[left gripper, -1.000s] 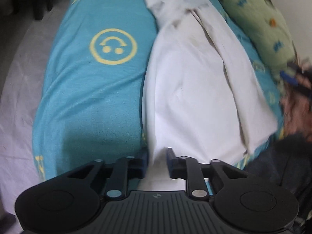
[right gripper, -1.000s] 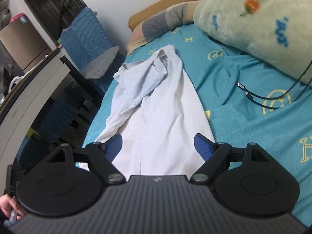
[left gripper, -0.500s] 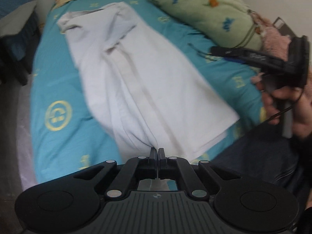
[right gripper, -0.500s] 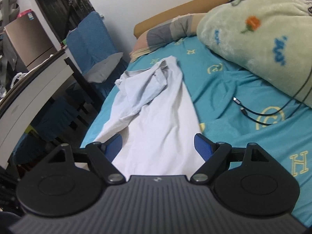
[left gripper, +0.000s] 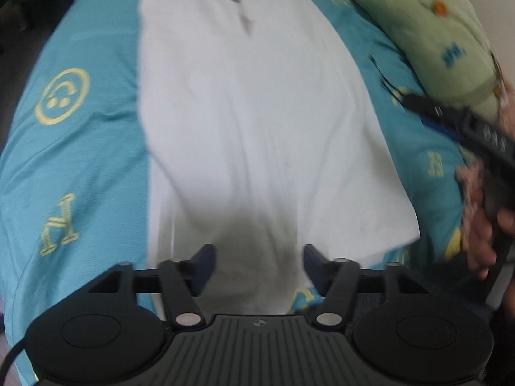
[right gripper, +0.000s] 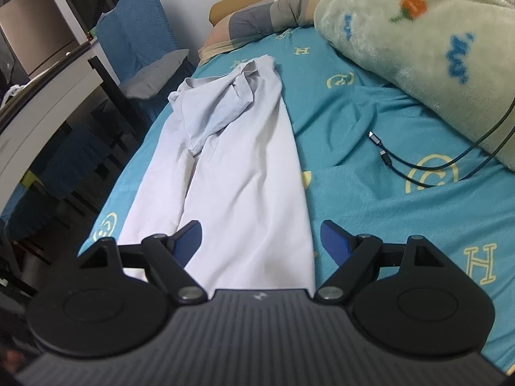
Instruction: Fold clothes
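Letting go of the hem it was pinching half a second ago, the left gripper (left gripper: pixel 256 259) is hanging spread-fingered above the long, narrow-folded white cotton shirt (left gripper: pixel 257 122) on the turquoise bedsheet (left gripper: pixel 80 160), the right gripper (right gripper: pixel 261 239) likewise gaping empty, suggesting one lengthwise fold is being finished.

Left claw (left gripper: pixel 256 265) now spread wide (clamped on the white shirt (left gripper: pixel 257 122) hem a moment ago).
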